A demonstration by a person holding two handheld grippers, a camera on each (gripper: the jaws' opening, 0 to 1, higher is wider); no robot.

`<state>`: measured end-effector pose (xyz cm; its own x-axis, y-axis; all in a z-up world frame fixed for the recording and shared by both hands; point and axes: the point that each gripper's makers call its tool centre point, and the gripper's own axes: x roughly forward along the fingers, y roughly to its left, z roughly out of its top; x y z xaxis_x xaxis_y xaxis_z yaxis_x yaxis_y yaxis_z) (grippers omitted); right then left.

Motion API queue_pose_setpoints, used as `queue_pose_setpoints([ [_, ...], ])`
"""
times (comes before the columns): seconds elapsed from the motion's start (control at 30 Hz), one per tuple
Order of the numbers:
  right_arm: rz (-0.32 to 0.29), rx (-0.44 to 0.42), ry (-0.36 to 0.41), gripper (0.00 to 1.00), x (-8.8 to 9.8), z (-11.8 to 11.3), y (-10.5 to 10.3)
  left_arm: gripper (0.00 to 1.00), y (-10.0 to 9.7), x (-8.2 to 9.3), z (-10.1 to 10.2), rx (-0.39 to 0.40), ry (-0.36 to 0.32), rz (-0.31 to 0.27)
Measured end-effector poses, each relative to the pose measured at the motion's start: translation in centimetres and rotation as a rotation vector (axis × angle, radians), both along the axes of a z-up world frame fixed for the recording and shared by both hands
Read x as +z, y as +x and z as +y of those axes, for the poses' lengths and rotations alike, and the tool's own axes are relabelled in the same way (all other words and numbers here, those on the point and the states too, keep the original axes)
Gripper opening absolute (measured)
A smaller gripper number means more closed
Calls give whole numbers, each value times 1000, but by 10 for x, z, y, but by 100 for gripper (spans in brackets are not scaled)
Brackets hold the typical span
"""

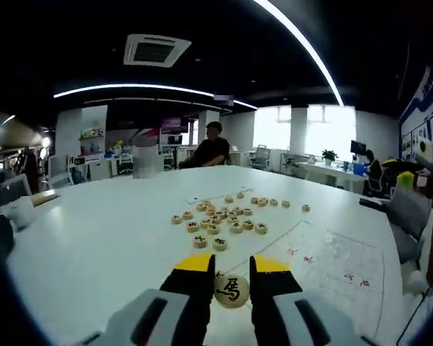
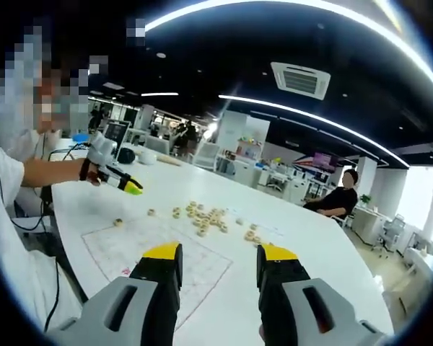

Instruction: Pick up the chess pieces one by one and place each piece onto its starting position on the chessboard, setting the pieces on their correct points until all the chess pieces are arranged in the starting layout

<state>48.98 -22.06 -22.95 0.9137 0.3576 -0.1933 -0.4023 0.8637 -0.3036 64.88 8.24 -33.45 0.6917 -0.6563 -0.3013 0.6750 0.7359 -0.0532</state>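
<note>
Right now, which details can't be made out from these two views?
- Loose chess pieces: characters too small to read, left gripper view.
- Held piece: its sides are covered by the left gripper.
- Chessboard: faint lines, cut off by the frame edge, so the target points are unclear.
- Right gripper: open; the left gripper seen here is too small to judge.
</note>
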Motion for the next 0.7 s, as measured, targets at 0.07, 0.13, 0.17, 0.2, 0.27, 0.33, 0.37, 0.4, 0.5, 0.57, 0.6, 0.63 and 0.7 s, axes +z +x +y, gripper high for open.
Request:
queue_pose_setpoints([
  [0.07, -1, 6, -1, 42, 0, 2, -1, 21, 0, -11, 2, 4, 17, 9],
  [0.13, -4, 10, -3, 42, 1, 3, -2, 21, 1, -20, 2, 5, 28, 20],
  [0.17, -5, 12, -3, 42, 2, 3, -3, 21, 1, -24, 1, 4, 30, 26],
  [0.2, -6, 14, -3, 42, 2, 2, -4, 21, 1, -27, 0, 2, 31, 32],
  [0.27, -5, 24, -2, 44, 3, 1, -6, 21, 0, -35, -4, -6, 34, 46],
  [0.33, 9, 61, -3, 47, 1, 7, -9, 21, -2, -40, -8, -21, 42, 55],
  [0.37, 17, 82, -10, 47, -2, 11, -12, 21, -3, -43, -10, -27, 47, 57],
  [0.4, 22, 91, -16, 47, -3, 13, -13, 21, -3, -44, -12, -30, 51, 58],
  [0.5, 30, 117, -30, 47, -6, 20, -15, 21, -3, -47, -15, -36, 60, 58],
  [0.57, 36, 144, -25, 46, -7, 25, -16, 21, -3, -49, -18, -39, 64, 60],
  [0.6, 38, 157, -19, 46, -7, 27, -17, 21, -3, -50, -19, -40, 67, 60],
  [0.63, 42, 174, -15, 46, -7, 30, -17, 21, -2, -51, -20, -41, 70, 60],
  [0.7, 47, 187, -14, 46, -8, 31, -18, 22, -1, -52, -22, -44, 77, 59],
])
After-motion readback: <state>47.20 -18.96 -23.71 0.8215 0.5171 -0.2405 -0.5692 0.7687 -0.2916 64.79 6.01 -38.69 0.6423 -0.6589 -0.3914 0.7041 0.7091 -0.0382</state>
